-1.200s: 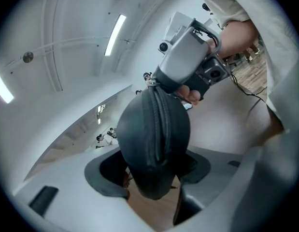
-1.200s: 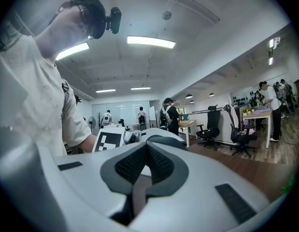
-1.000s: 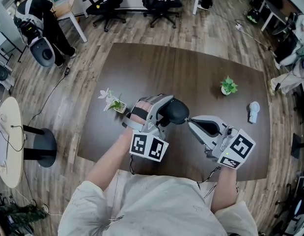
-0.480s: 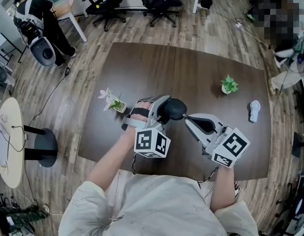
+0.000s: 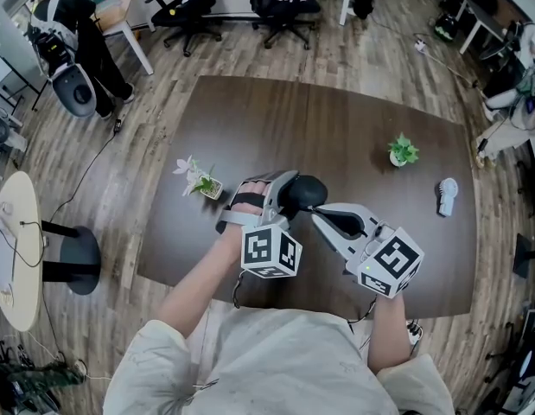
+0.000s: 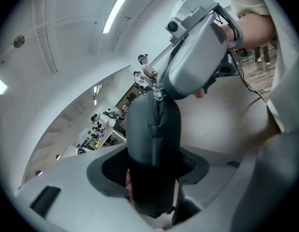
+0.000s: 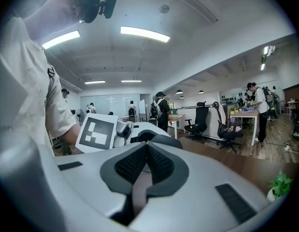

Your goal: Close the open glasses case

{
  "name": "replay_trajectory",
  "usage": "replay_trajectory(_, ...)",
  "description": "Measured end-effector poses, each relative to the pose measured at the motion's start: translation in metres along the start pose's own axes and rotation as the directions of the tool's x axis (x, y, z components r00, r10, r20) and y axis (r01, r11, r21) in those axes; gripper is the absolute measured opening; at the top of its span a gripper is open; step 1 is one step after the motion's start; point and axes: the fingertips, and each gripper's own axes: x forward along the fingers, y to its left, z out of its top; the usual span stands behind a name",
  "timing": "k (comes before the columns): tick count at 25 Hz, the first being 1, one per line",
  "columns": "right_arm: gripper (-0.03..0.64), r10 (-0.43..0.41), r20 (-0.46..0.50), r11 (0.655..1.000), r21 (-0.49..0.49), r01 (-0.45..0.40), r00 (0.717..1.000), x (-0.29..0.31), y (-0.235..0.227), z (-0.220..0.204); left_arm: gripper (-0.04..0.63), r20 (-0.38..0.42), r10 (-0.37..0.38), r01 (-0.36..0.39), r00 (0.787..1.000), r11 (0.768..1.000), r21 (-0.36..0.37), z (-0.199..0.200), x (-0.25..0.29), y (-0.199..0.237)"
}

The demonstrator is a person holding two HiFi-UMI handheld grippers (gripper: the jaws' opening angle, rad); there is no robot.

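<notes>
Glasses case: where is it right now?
Head view: the glasses case is held in the left gripper, whose jaws have just been closing on it, above the table; the tip of the right gripper is at its right end.

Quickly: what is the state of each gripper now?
Left gripper: jaws have just been closing, gripping the glasses case.
Right gripper: shut, tips at the case's zipper.
</notes>
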Motion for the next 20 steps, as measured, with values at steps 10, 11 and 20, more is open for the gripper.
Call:
replay_trajectory(10, 0.020, -0.114, 0.100, 0.993, 0.026, 0.112, 0.989, -0.027, -0.021, 0.010, 0.250, 0.005, 0.025, -0.023, 1.000, 0.985, -0.171, -0.013, -0.006, 0.011)
replay_trajectory(11, 0.019, -0.146, 0.112, 0.989, 0.026, 0.144, 0.983, -0.031, -0.027, 0.012, 0.250, 0.013, 0.033, -0.029, 0.999, 0.977, -0.213, -0.014, -0.008, 0.013)
replay_trajectory(20, 0.003, -0.432, 0.175, 0.900, 0.028, 0.435, 0.885, -0.073, -0.070, 0.019, 0.252, 0.079, 0.190, -0.123, 0.979, 0.851, -0.511, -0.020, -0.033, 0.048)
